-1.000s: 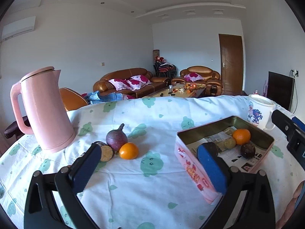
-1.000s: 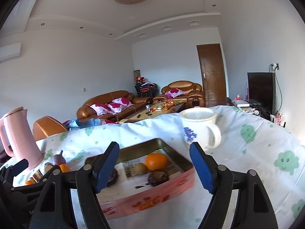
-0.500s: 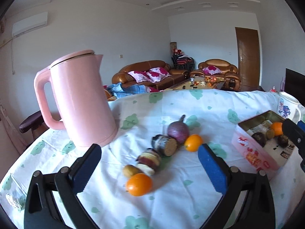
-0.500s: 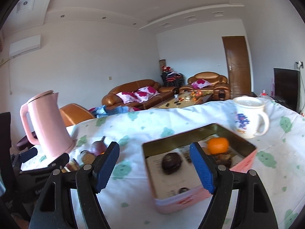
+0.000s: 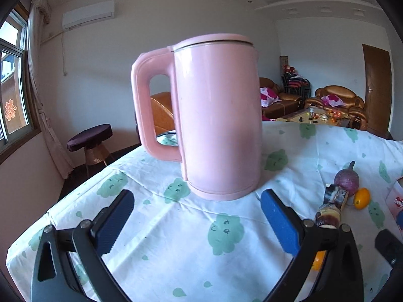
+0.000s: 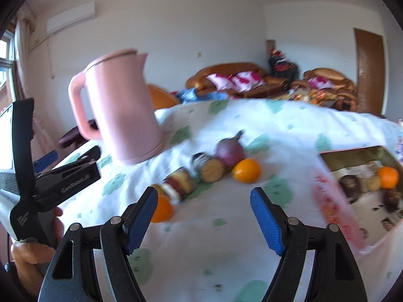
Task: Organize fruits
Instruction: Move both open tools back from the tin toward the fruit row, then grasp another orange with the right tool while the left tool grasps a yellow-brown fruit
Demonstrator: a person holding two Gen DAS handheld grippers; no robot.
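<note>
A row of fruit lies on the white cloth: a purple round fruit, an orange, two dark cut pieces and a second orange. The row also shows at the right edge of the left wrist view, with the purple fruit and an orange. A pink tin box at the right holds an orange and dark fruits. My right gripper is open and empty, just in front of the fruit row. My left gripper is open and empty, facing the pink kettle.
The pink kettle stands left of the fruit row. The left hand-held gripper shows at the left of the right wrist view. The table's left edge drops off near a stool. Sofas stand behind the table.
Both grippers have swung left. The left one now faces the kettle, with the fruit at its right edge. The right one has moved from the tin box to the fruit row.
</note>
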